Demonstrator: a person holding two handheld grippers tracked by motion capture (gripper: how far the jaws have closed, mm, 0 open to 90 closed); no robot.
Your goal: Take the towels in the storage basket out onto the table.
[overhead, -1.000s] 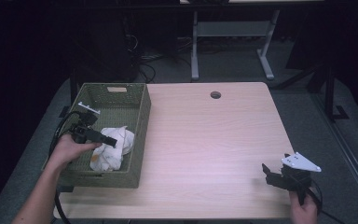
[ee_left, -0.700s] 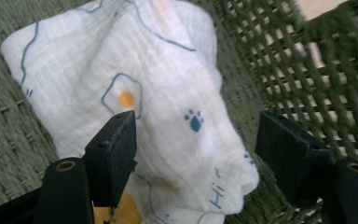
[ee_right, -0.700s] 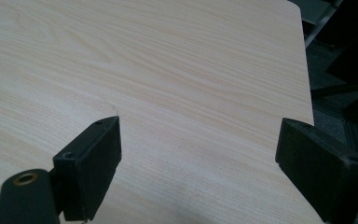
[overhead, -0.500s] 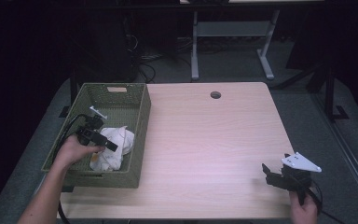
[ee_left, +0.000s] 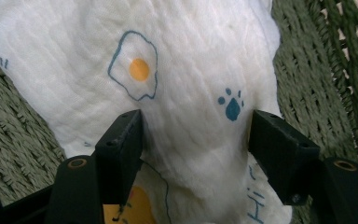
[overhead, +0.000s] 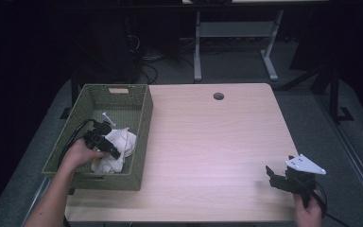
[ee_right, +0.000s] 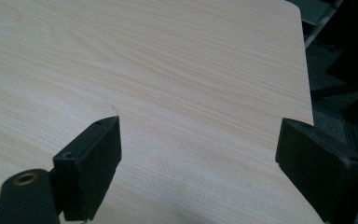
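At the left edge of the wooden surface stands a green woven basket, and inside it, toward its near end, lies a crumpled white cloth. The left hand-held gripper reaches down into the basket from the person's left hand and meets that cloth. In the left gripper view, its two black jaws stand apart with a fold of the cloth bulging between them; the fabric touches both inner faces, but the jaws have not closed on it. The cloth carries a printed fried egg and a small blue paw print, and the basket's weave shows on both sides. The middle of the surface is bare wood, with a round hole near its far edge. At the near right corner, the right hand-held gripper is held low over the wood with its jaws wide apart, holding nothing, its grey plate on top.
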